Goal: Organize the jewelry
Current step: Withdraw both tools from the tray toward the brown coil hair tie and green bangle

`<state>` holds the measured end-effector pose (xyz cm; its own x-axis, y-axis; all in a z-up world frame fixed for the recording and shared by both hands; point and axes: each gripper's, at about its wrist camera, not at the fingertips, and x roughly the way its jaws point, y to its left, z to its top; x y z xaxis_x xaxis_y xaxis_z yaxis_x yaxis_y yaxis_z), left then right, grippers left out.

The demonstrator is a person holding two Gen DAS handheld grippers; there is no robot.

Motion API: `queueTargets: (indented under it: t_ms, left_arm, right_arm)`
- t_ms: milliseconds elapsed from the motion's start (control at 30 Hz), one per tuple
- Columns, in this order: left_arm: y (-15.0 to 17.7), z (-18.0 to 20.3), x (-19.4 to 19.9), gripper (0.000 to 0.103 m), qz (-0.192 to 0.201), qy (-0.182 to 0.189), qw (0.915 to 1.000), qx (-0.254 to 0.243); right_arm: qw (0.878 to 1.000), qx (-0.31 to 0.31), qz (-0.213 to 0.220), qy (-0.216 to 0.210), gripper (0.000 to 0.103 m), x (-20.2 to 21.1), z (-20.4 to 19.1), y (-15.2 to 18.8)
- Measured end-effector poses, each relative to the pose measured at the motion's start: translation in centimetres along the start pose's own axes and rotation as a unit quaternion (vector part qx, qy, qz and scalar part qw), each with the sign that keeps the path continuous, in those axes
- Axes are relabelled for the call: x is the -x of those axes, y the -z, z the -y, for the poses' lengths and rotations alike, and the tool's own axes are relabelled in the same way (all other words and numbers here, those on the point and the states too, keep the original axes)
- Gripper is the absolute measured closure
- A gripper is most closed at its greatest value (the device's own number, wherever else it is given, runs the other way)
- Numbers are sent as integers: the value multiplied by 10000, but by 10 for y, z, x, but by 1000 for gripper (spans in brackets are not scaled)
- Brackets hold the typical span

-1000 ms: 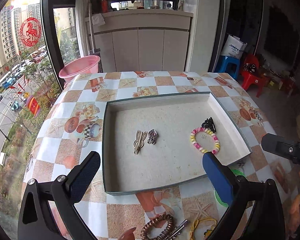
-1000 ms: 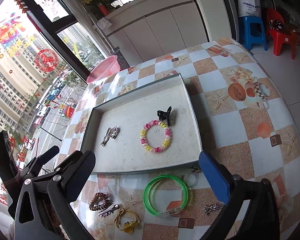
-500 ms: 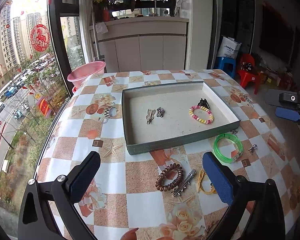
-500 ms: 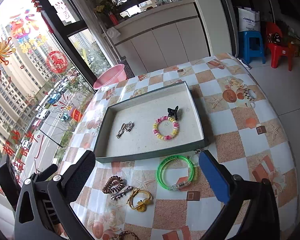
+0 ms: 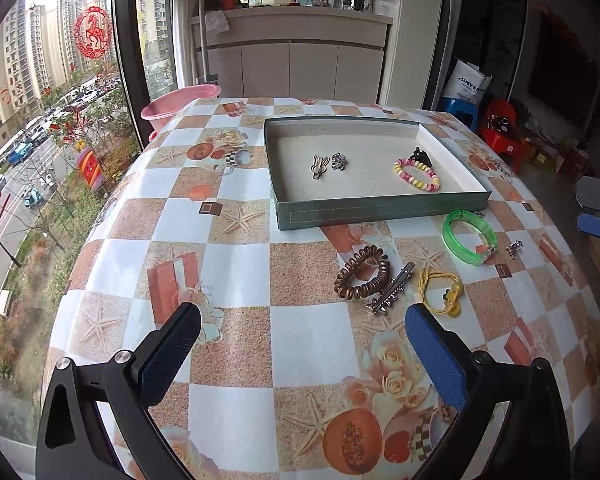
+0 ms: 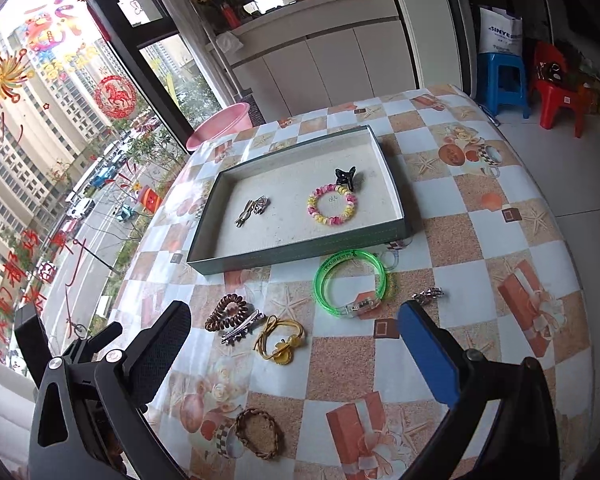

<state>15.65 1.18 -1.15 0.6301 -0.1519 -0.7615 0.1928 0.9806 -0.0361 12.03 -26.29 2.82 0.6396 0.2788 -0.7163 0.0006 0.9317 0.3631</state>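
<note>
Both grippers hung above the table with nothing between their fingers. The left gripper (image 5: 300, 344) stood spread wide, and the right gripper (image 6: 294, 340) was likewise spread, held beside the left.

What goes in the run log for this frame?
left gripper: open, empty | right gripper: open, empty | tray: four pieces inside | green bangle, brown coil tie: on table
</note>
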Motion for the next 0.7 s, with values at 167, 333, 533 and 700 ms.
queueTargets:
  t_ms: [167,333,533,700]
  left_arm:
    - [15,-1,-14,0,-222,-81,9997,-65]
    - [12,-7,-24,0,-274,-156,9995,-70]
    - [-6,-16,-38,0,-283,-43,9995,120]
    - [-20,-12,-52,0,-315,-21,9995,11]
  right_arm:
    - [9993,-111,-347,58,0,-14,13,26]
    - [9977,-4,-612,308,0,-23,24,49]
    - [9959,-6,-735,534,0,-30,32,55]
    - [9953,-34,-733,639,0,-38,33,47]
